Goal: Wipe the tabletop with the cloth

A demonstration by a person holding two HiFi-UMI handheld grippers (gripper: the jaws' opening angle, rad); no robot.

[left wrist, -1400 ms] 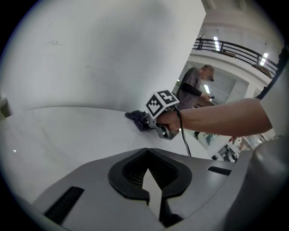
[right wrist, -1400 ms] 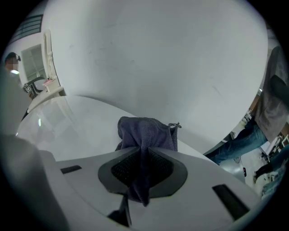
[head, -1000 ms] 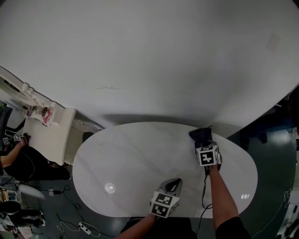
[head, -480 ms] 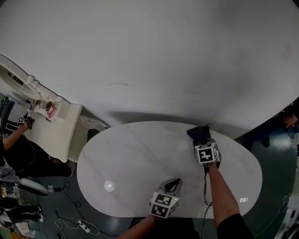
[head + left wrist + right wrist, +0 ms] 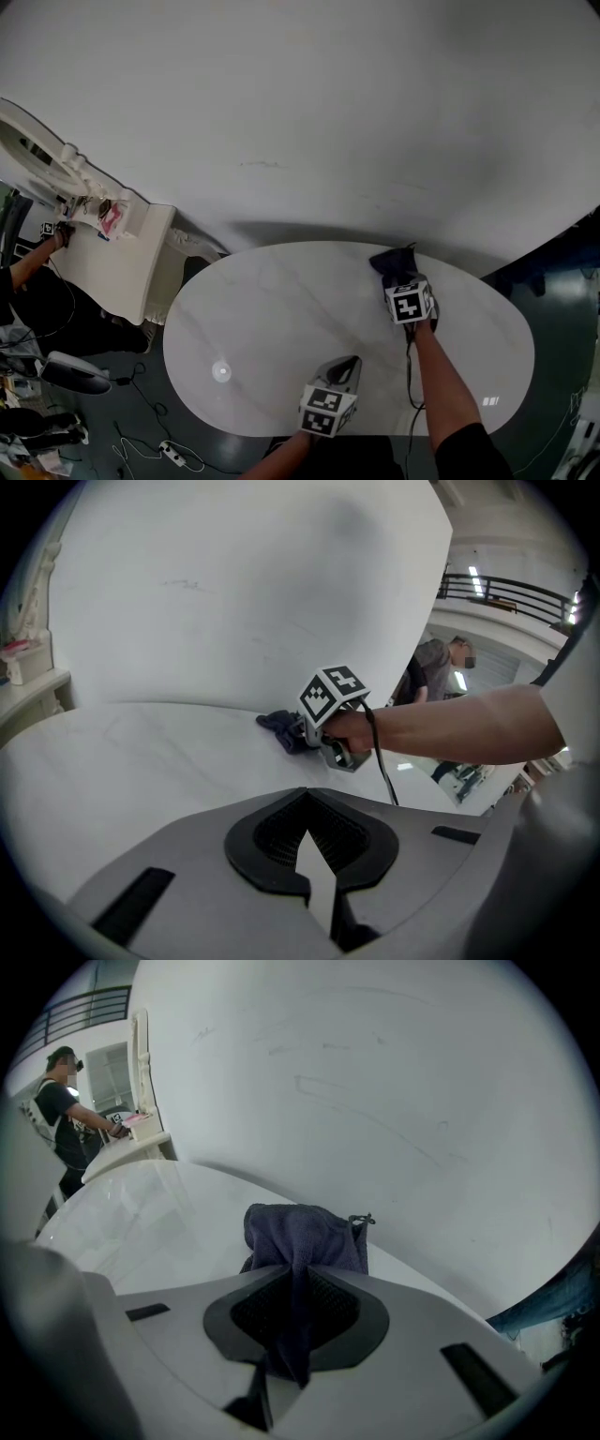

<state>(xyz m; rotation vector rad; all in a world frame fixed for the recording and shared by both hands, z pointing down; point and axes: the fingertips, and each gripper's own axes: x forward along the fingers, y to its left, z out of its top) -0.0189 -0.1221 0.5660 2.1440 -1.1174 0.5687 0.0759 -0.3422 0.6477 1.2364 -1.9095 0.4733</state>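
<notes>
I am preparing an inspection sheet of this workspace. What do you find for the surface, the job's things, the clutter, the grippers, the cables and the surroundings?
Surface: white oval table, showing only a bright light reflection.
Job's things: dark cloth, bunched at the table's far edge, near the wall.
Clutter: nothing seen on the table.
Grippers: right gripper, jaws clamped on the cloth; left gripper, jaws together and empty, by the near edge.
Cables: black cable along the right forearm; loose cables and a power strip on the floor.
Surroundings: white wall; white dresser at left, with a person beside it.
</notes>
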